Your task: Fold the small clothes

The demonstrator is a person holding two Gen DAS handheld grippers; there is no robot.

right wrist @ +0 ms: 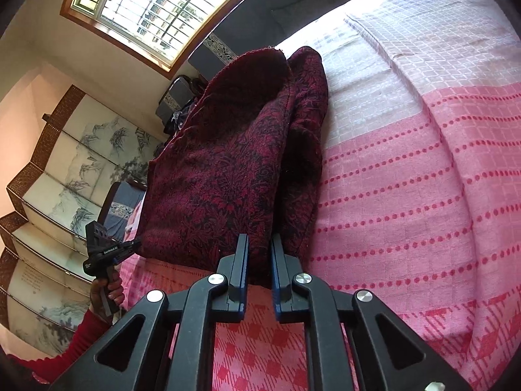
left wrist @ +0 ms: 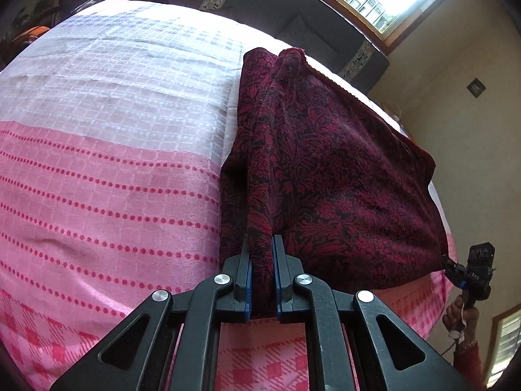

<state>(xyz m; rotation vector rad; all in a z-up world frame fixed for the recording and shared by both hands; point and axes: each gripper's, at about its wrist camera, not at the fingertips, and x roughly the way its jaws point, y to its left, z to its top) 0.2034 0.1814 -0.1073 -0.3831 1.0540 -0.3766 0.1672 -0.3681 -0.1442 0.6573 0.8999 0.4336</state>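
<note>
A dark red cloth (left wrist: pixel 325 169) with a black floral pattern lies partly lifted on a pink and white bedspread (left wrist: pixel 114 163). My left gripper (left wrist: pixel 262 244) is shut on the cloth's near corner, with fabric pinched between its blue pads. In the same view my right gripper (left wrist: pixel 451 265) holds the opposite near corner at the far right. In the right wrist view the cloth (right wrist: pixel 228 163) rises in folds, and my right gripper (right wrist: pixel 259 244) is shut on its near edge. The left gripper (right wrist: pixel 136 244) grips the other corner at the left.
The bedspread (right wrist: pixel 407 179) spreads wide beside the cloth. A dark cushioned bench (left wrist: pixel 293 9) runs along the far edge under a barred window (right wrist: pixel 153 3). A painted folding screen (right wrist: pixel 65 169) stands at the left. A hand (right wrist: pixel 107 293) in a red sleeve holds the left gripper.
</note>
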